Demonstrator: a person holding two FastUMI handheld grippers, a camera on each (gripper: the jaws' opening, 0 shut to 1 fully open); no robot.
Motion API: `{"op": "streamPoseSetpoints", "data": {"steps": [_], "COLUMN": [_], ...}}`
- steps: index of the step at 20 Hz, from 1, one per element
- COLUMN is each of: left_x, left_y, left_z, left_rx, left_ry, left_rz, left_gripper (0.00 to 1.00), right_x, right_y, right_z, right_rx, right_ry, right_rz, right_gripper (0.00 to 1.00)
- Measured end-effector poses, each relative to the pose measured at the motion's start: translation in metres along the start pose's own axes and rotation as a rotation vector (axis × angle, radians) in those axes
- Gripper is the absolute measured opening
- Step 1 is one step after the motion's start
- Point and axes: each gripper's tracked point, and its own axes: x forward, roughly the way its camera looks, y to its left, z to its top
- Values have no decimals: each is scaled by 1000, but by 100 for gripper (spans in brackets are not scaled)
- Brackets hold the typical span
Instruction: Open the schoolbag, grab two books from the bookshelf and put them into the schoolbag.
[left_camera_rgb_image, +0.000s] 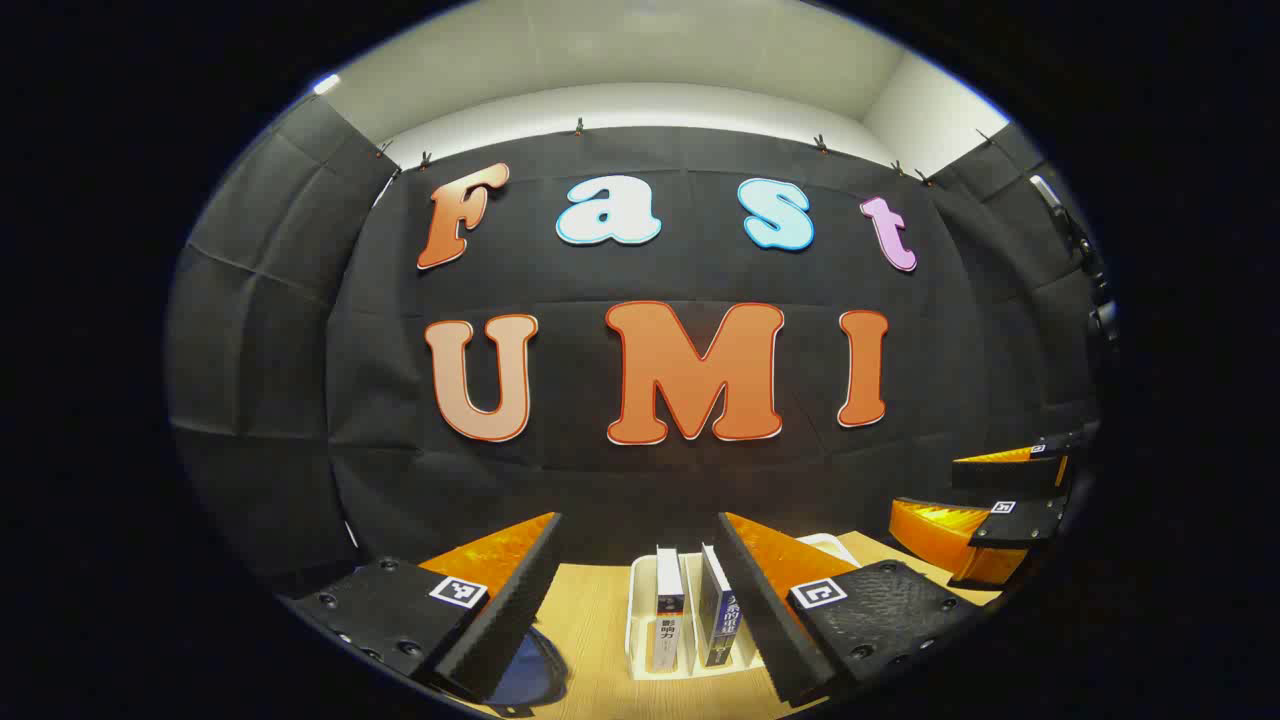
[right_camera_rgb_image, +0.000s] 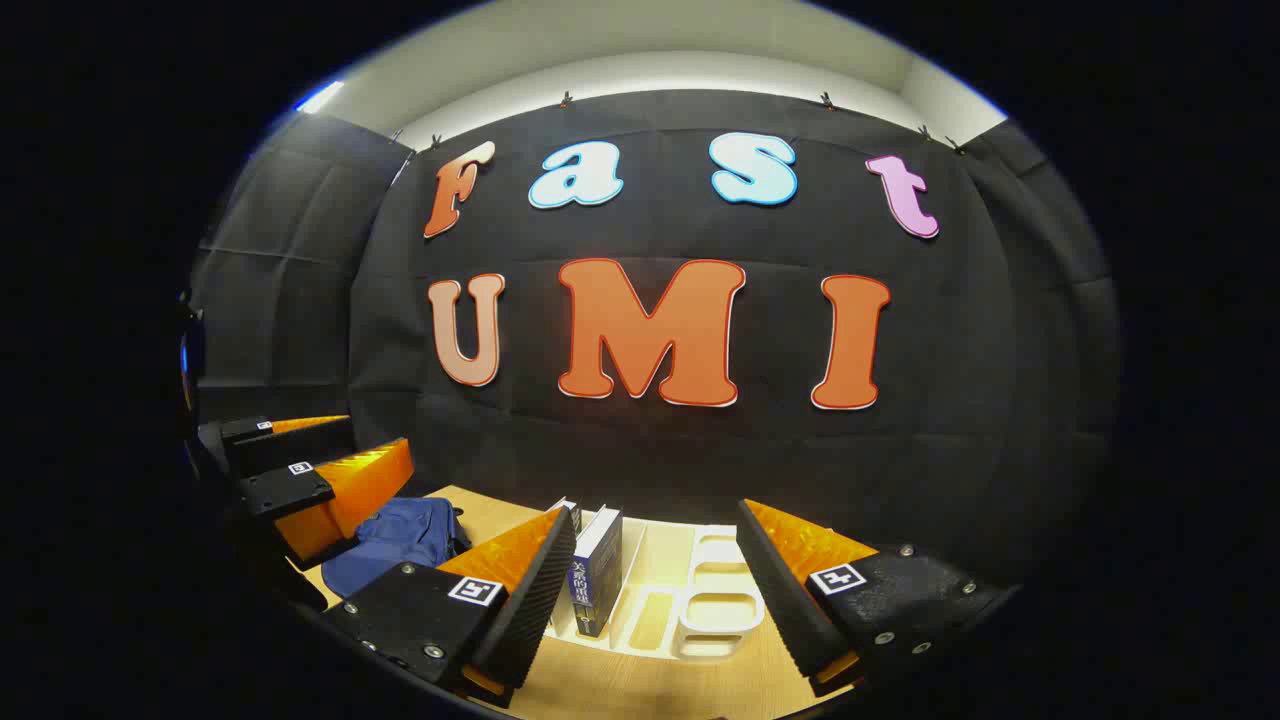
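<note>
Two books stand upright in a white slotted bookshelf (left_camera_rgb_image: 640, 610) on the wooden table: a white-spined book (left_camera_rgb_image: 669, 610) and a dark blue book (left_camera_rgb_image: 718, 618). My left gripper (left_camera_rgb_image: 640, 610) is open, and both books show between its fingers, farther off. In the right gripper view the blue book (right_camera_rgb_image: 597, 570) stands in the bookshelf (right_camera_rgb_image: 712, 610), just right of my left finger. My right gripper (right_camera_rgb_image: 655, 590) is open with nothing held. The blue schoolbag (right_camera_rgb_image: 395, 545) lies on the table at the left; a dark part of the schoolbag (left_camera_rgb_image: 530, 670) peeks under my left finger.
The other gripper (left_camera_rgb_image: 985, 515) shows at the right edge of the left gripper view, and the left one (right_camera_rgb_image: 310, 480) at the left of the right gripper view, above the bag. The wooden table (right_camera_rgb_image: 640, 690) reaches to the black cloth wall behind the shelf.
</note>
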Motion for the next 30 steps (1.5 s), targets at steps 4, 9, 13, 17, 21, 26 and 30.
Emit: {"op": "streamPoseSetpoints", "data": {"steps": [4, 9, 13, 17, 21, 26, 30], "left_x": [-7, -3, -6, -2, 1, 2, 1], "left_y": [3, 5, 9, 19, 24, 27, 25], "left_z": [-4, -4, -8, -8, -4, -4, -7], "left_rx": [-3, 4, -15, -6, -9, -13, -20], "left_ry": [16, 10, 35, 30, 14, 13, 28], "left_rz": [50, 30, 9, -2, -20, -25, -17], "left_gripper": [92, 94, 93, 93, 93, 93, 93], "right_x": [-3, 1, 9, 11, 14, 15, 13], "right_y": [3, 8, 19, 36, 48, 53, 48], "right_z": [-7, -3, -4, -10, -1, -2, -4], "right_rx": [9, 6, 12, 18, 18, 15, 11], "right_ry": [6, -10, 5, 29, 12, 19, 26], "right_rz": [58, 41, -1, -21, -49, -59, -58], "right_gripper": [95, 95, 95, 95, 95, 100, 95]}}
